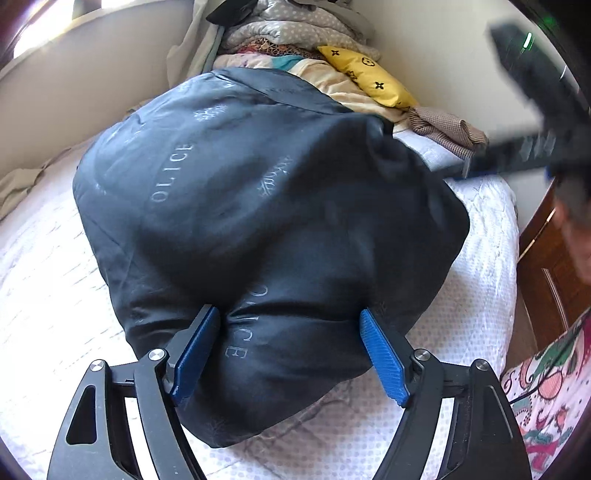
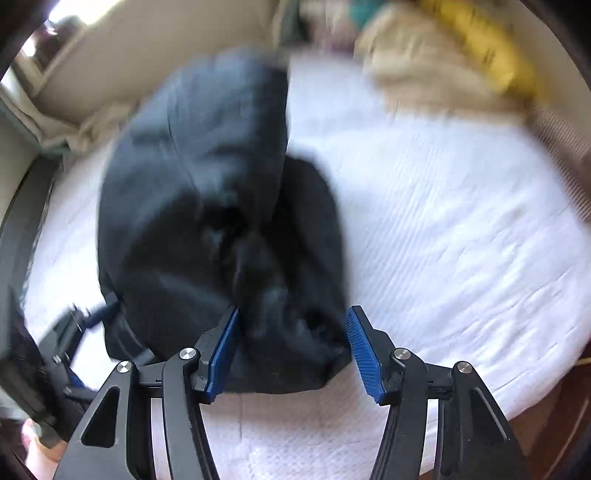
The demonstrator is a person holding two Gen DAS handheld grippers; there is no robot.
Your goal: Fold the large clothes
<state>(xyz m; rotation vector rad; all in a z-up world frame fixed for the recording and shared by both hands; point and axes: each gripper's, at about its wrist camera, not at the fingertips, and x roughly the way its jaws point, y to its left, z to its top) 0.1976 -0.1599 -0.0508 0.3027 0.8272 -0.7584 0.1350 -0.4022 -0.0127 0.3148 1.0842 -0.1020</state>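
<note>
While blurred rightward, left wrist resolves jacket lettering.

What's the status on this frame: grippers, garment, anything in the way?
Left gripper open, straddling the bundled dark jacket. Right gripper open around its near edge. Jacket bunched on the white bed. Yellow pillow well clear.

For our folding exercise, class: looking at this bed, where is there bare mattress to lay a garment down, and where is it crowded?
Free: the white mattress cover right of the dark jacket, up to the bed edge, and a strip to the jacket's left toward the wall. Crowded: the head end, with the yellow pillow, piled bedding and a checked cloth.
</note>
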